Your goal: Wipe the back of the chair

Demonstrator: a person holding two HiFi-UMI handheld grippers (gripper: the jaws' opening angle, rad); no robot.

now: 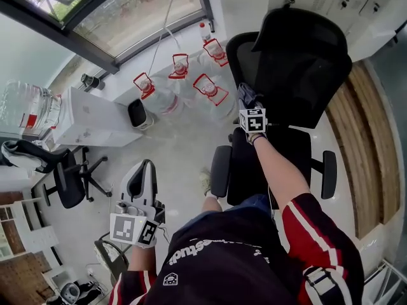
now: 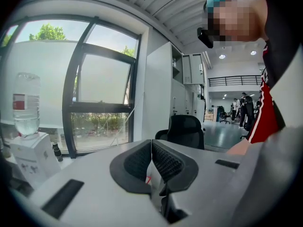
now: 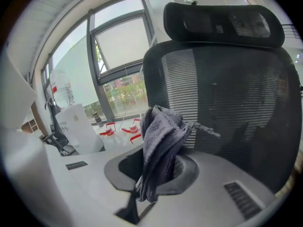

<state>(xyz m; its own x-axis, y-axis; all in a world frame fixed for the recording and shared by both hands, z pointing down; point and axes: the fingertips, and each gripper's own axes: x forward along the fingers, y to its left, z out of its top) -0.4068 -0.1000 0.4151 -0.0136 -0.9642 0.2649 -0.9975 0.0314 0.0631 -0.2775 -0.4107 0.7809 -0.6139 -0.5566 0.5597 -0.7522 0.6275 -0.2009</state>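
The black mesh chair (image 1: 299,62) faces me, its back (image 3: 232,103) and headrest (image 3: 222,20) filling the right gripper view. My right gripper (image 1: 248,101) is shut on a grey cloth (image 3: 160,141), held up at the left side of the chair's back above the seat (image 1: 267,161). The cloth (image 1: 246,93) hangs bunched out of the jaws, close to the mesh; contact cannot be told. My left gripper (image 1: 141,178) hangs low at my left, well away from the chair, jaws shut with nothing between them (image 2: 152,150). The chair (image 2: 185,130) shows in the distance beyond them.
Several big water bottles with red handles (image 1: 184,84) stand on the floor left of the chair, below the window. A white water dispenser (image 1: 95,116) and a second black chair (image 1: 68,178) are at the left. A wooden platform (image 1: 365,138) runs along the right.
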